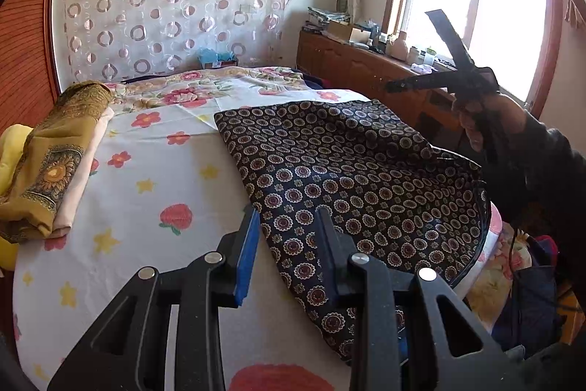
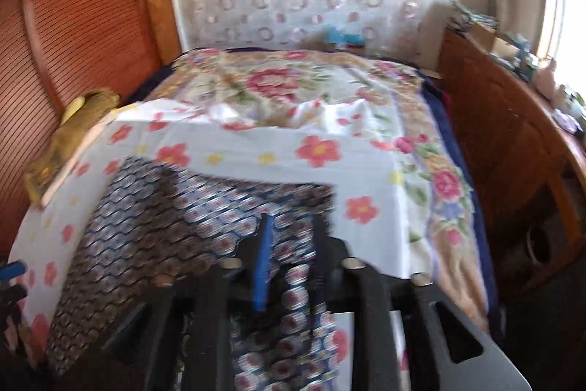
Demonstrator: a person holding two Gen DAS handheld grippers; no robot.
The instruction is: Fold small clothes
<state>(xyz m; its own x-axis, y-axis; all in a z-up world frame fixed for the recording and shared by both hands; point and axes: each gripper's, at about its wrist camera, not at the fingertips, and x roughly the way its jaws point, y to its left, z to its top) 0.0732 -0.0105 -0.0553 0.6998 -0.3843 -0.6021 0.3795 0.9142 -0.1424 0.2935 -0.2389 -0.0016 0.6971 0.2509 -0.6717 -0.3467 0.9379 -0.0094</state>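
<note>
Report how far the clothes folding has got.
Done: a mustard-patterned garment lies folded at the bed's left edge. In hand: the dark medallion-print cloth is spread out, with the left gripper over its near corner. Left: folding that cloth and stacking it.

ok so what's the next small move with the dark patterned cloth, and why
Probably lower the right hand-held gripper to the rumpled right edge of the dark patterned cloth and close on it. It hangs open and empty above the cloth, while the left hand-held gripper sits open astride the near corner, so nothing grips the cloth yet.
</note>
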